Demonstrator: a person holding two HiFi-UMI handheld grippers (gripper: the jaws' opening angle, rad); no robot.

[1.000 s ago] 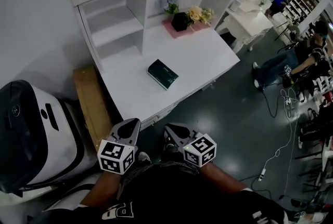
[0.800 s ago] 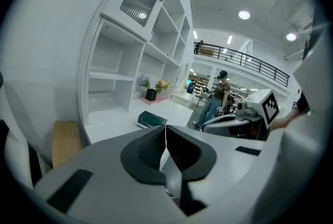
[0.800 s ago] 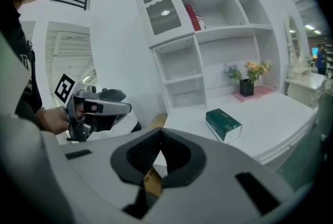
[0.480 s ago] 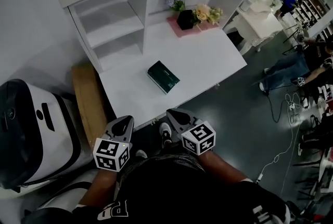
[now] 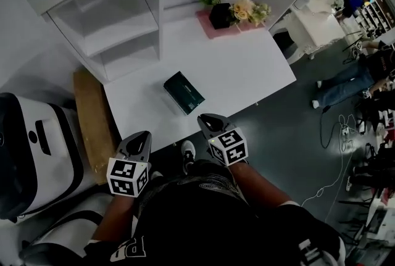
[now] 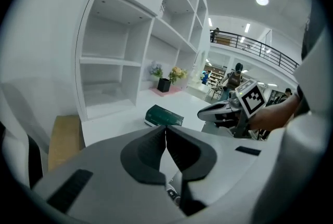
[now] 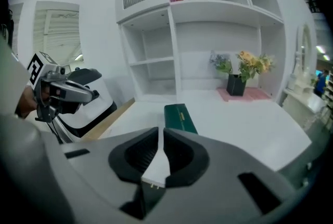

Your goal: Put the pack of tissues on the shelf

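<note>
Pack of tissues (image 5: 184,92): dark green, flat rectangular block with a paler strip along its near long edge. It looks like a glossy wrap, but it's too small here to be sure. It lies flat on the smooth white desk (image 5: 247,70), near the front edge, ahead of both sets of jaws and touching neither.

In the head view its long axis runs diagonally, from the far left to the near right. From the right gripper view the pack (image 7: 179,116) sits dead ahead just past the tips, with one short end towards the jaws and its length running away from them. From the left gripper view it (image 6: 164,115) sits just beyond the tips, seen more side-on.

Left gripper (image 5: 141,137): grey shell with ribbed black pads, tips pressed together, empty.
Right gripper (image 5: 207,118): same build, jaws all but closed. They have just eased apart to a hairline slit, with nothing between them.

Past the pack is a white boxy shelf unit (image 5: 117,24) with open square bays, its top cut off by the frame. Beyond the right jaws, a black square pot of flowers (image 5: 220,15) stands on a pink mat (image 5: 207,27). Left of the left jaws, a bare wooden board (image 5: 89,116) leans by the desk, its lower end hidden.
</note>
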